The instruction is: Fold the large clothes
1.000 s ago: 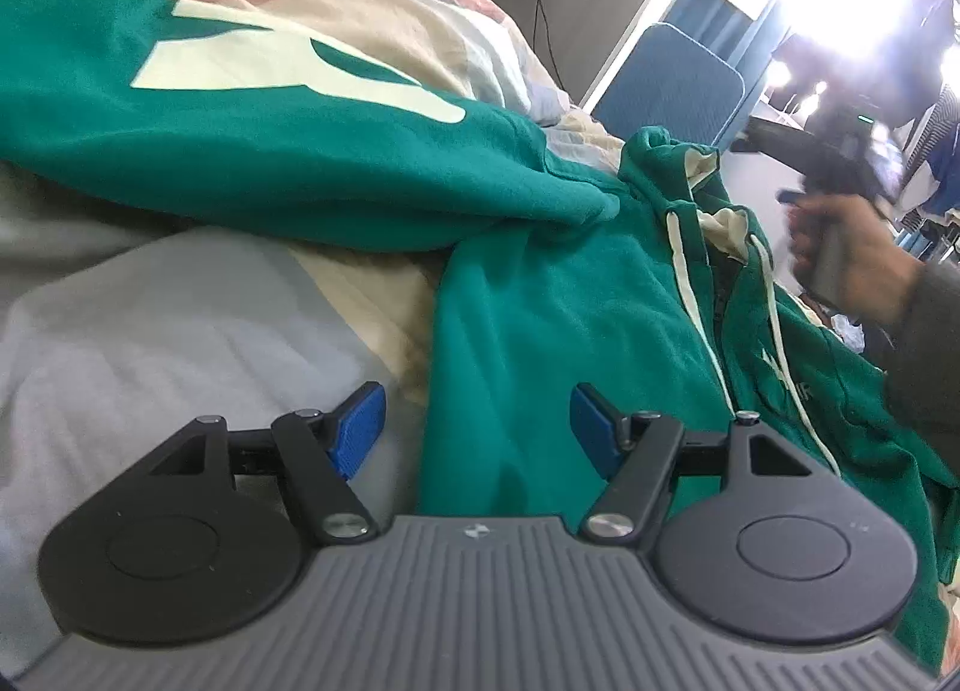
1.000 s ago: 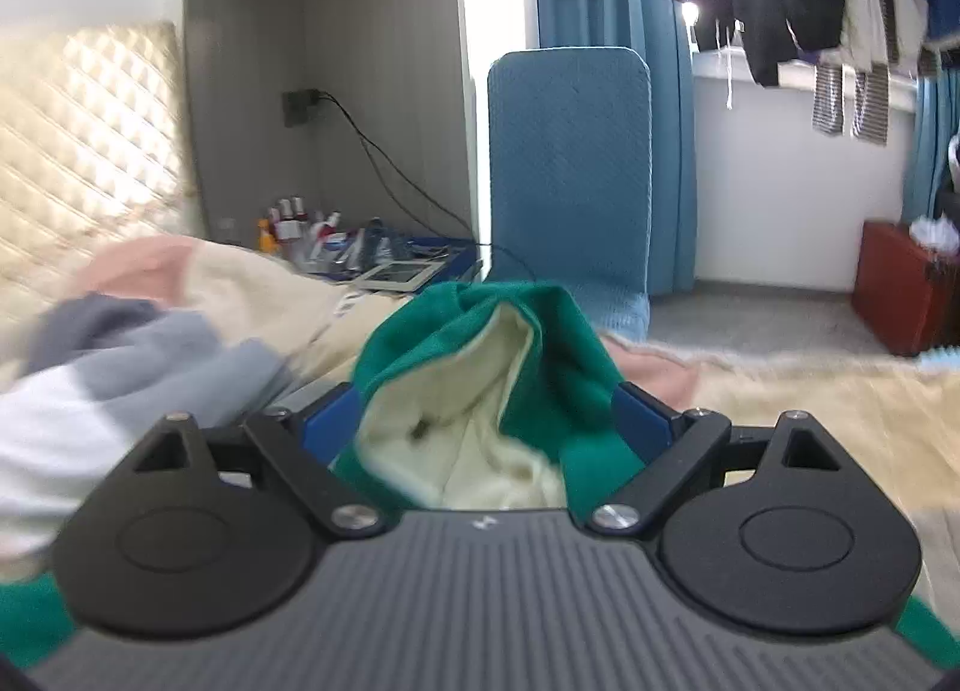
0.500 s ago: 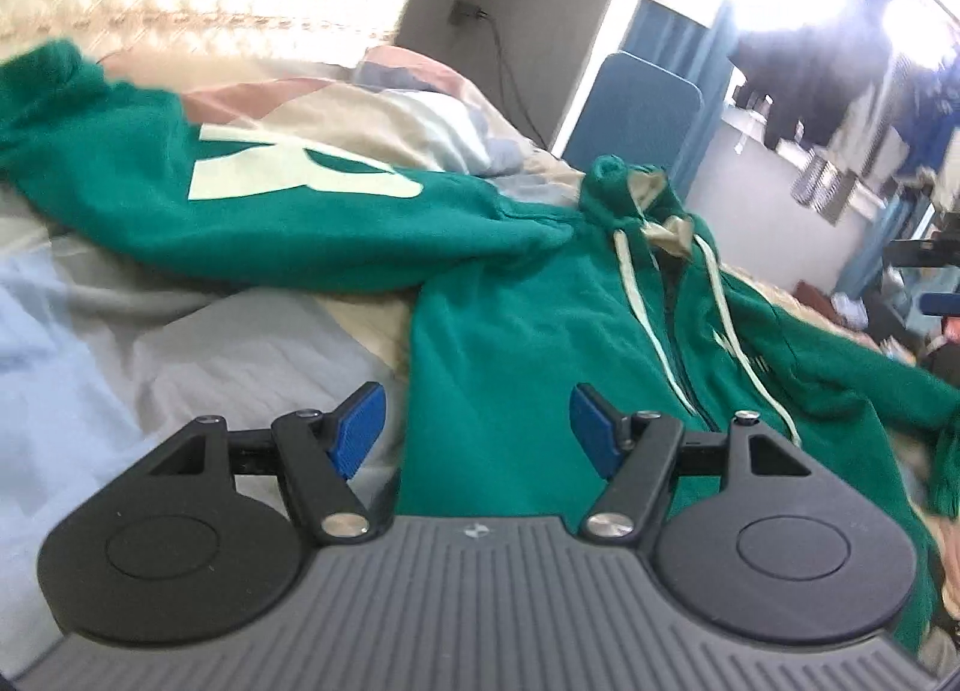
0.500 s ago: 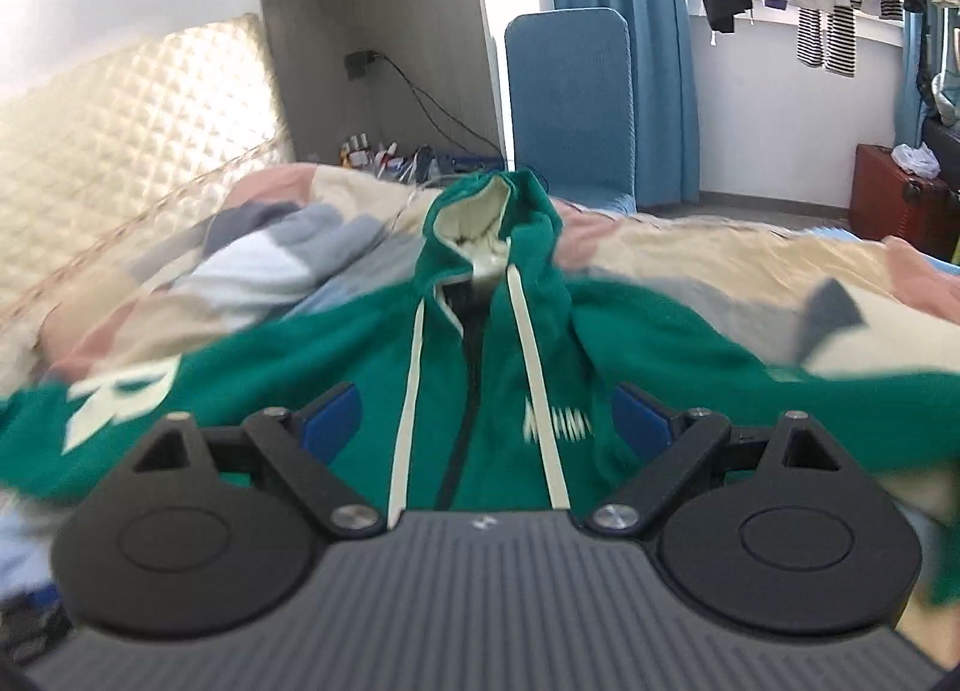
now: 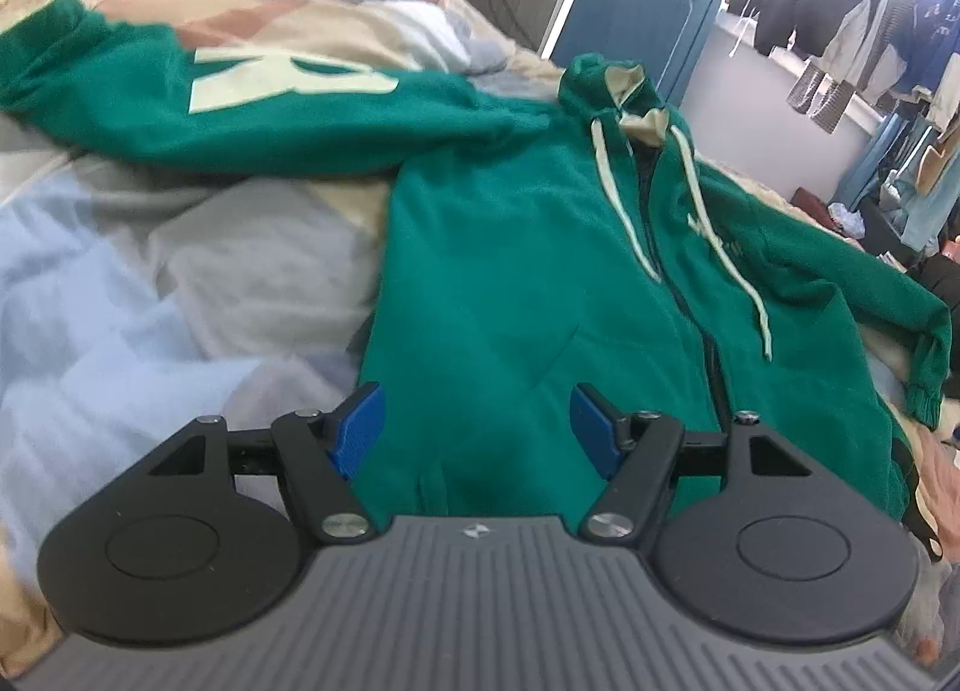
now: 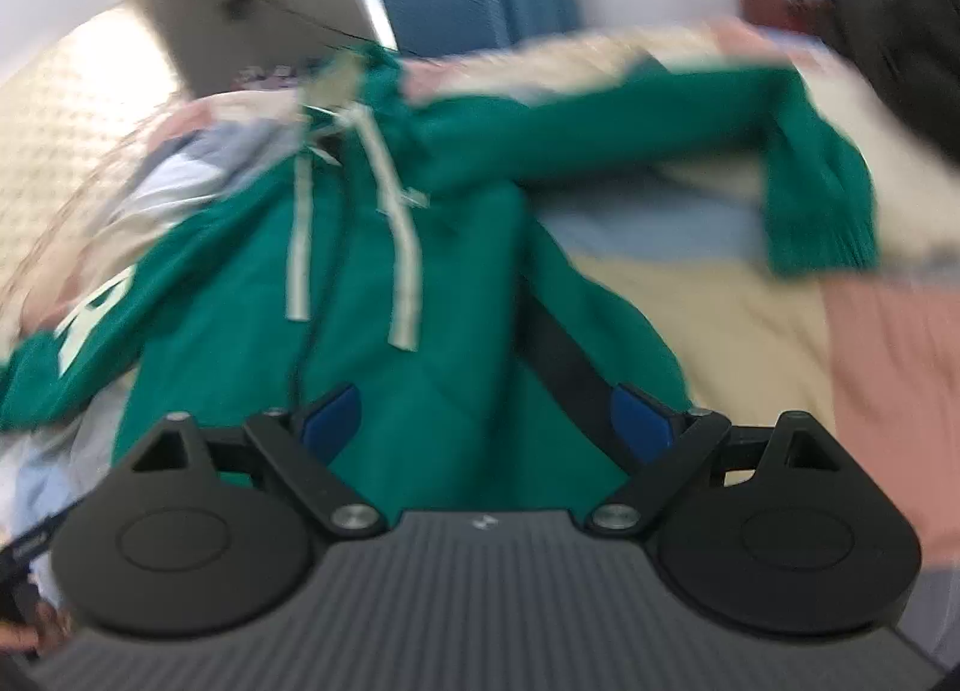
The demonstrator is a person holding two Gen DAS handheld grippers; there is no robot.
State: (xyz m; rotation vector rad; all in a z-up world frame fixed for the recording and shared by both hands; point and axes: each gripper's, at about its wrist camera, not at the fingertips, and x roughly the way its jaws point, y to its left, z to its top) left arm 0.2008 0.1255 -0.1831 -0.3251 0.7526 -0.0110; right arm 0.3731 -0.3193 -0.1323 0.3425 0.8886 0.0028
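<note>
The left gripper [image 5: 474, 427] and right gripper [image 6: 483, 421] are hovering released, jaws spread and gripping nothing, above the green hoodie [image 5: 540, 271]. It is lying front-up across the bed [image 5: 150, 283], hood toward the headboard edge, sleeves spreading sideways.

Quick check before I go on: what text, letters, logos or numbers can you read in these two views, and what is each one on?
"R": large cream letter on the hoodie sleeve, seen sideways; the likeliest reading.
Small pale print on the hoodie chest: too small to read.
Cream marking on the same sleeve in the right wrist view: too blurred to read.
Small emblem on each gripper body: a symbol, no letters.
Nothing else readable.
</note>
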